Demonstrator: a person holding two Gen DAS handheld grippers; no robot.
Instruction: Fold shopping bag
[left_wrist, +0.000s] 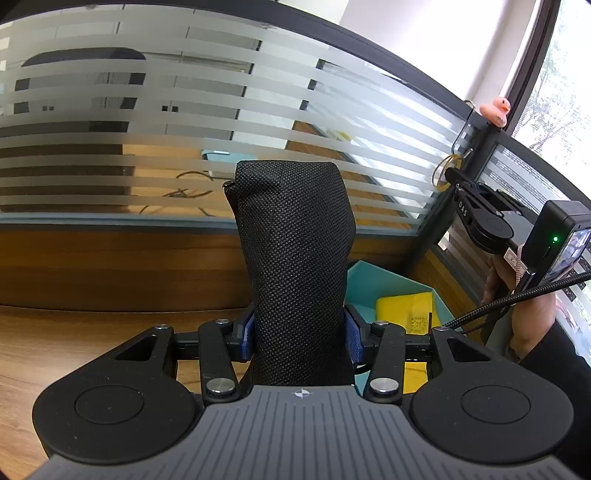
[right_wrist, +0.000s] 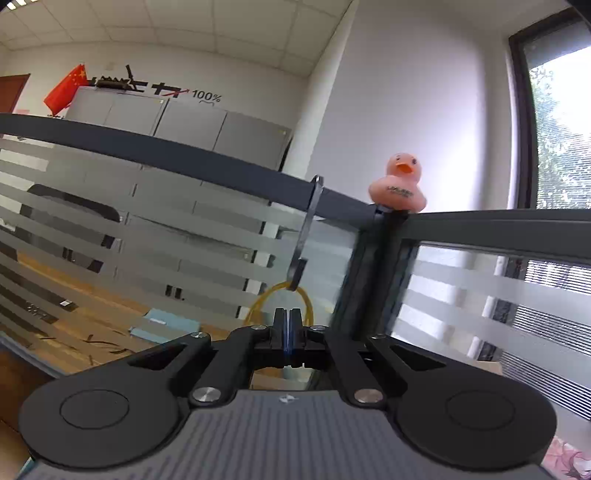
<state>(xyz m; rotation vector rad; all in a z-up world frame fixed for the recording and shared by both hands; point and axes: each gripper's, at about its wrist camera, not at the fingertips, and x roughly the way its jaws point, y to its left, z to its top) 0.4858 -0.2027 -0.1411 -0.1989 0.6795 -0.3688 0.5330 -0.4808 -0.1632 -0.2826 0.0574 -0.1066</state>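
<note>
The black woven shopping bag (left_wrist: 295, 258), rolled into a thick bundle, stands upright between the blue pads (left_wrist: 352, 332) of my left gripper (left_wrist: 299, 328), which is shut on its lower part. In the left wrist view my right gripper (left_wrist: 451, 176) reaches up to the yellow rubber bands (left_wrist: 436, 173) hanging from a metal hook (left_wrist: 466, 125) on the partition. In the right wrist view that gripper (right_wrist: 287, 319) is shut, its jaws pressed together right in front of the rubber bands (right_wrist: 258, 306) under the hook (right_wrist: 308, 221). The fingers hide the loop's lower part, so I cannot tell whether a band is pinched.
A frosted striped glass partition (left_wrist: 147, 147) walls the wooden desk (left_wrist: 55, 350) at back and right. A pink rubber duck (right_wrist: 400, 184) sits on its top rail. A teal box (left_wrist: 388, 284) with yellow material (left_wrist: 406, 306) stands behind the bag. A person's hand (left_wrist: 532, 314) holds the right gripper.
</note>
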